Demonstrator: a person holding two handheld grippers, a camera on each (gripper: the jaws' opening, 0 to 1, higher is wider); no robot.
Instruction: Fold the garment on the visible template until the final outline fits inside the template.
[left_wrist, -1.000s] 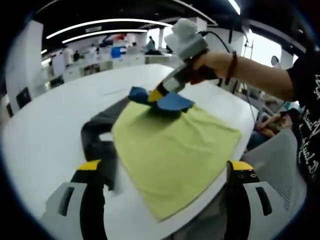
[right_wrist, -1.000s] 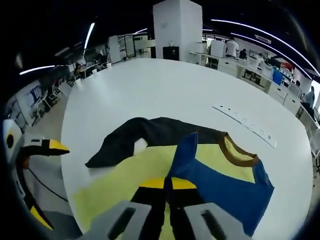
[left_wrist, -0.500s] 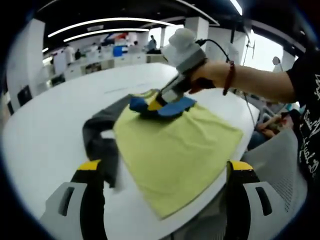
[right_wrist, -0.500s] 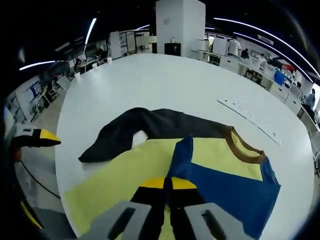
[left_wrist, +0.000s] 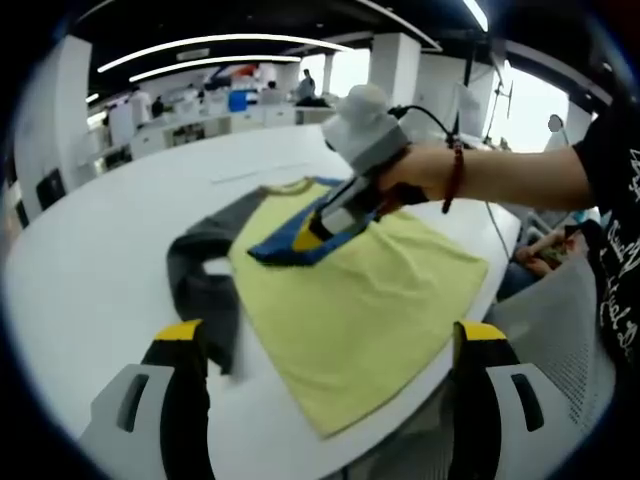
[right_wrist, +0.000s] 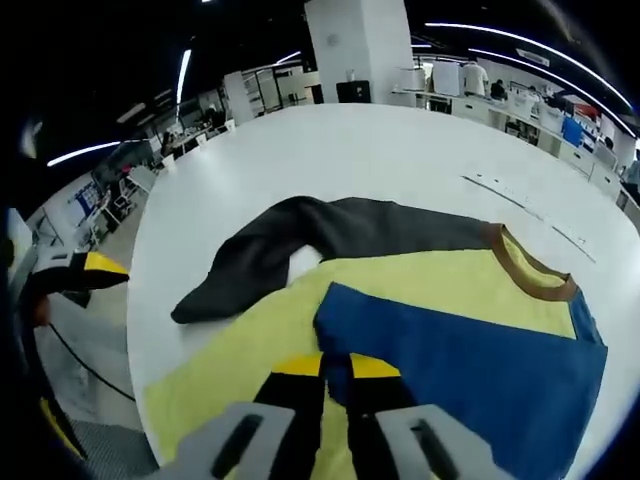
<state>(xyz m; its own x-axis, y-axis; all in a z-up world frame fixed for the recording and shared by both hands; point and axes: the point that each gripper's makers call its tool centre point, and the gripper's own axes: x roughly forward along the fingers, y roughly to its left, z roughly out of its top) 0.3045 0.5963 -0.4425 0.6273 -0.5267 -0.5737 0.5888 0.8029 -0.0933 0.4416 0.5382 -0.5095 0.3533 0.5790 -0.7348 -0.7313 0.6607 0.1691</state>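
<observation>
Right gripper (right_wrist: 335, 365) pinching blue sleeve (right_wrist: 470, 375), now dragged further across yellow shirt (left_wrist: 350, 300). Fold nearly laid. Left gripper (left_wrist: 325, 345) spread, waiting near.

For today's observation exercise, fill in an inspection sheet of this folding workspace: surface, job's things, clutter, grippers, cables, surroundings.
Surface: white table, large with a rounded edge.
Job's things: yellow garment lying flat, with a dark grey sleeve, a blue sleeve folded over the yellow body, and a brown collar. No template outline can be made out.
Clutter: a thin pale strip on the table beyond the collar.
Grippers: right gripper shut on the blue sleeve; left gripper open, off the cloth.
Cables: black cable at the right gripper.
Surroundings: open office with desks, a white pillar and ceiling light strips.
</observation>
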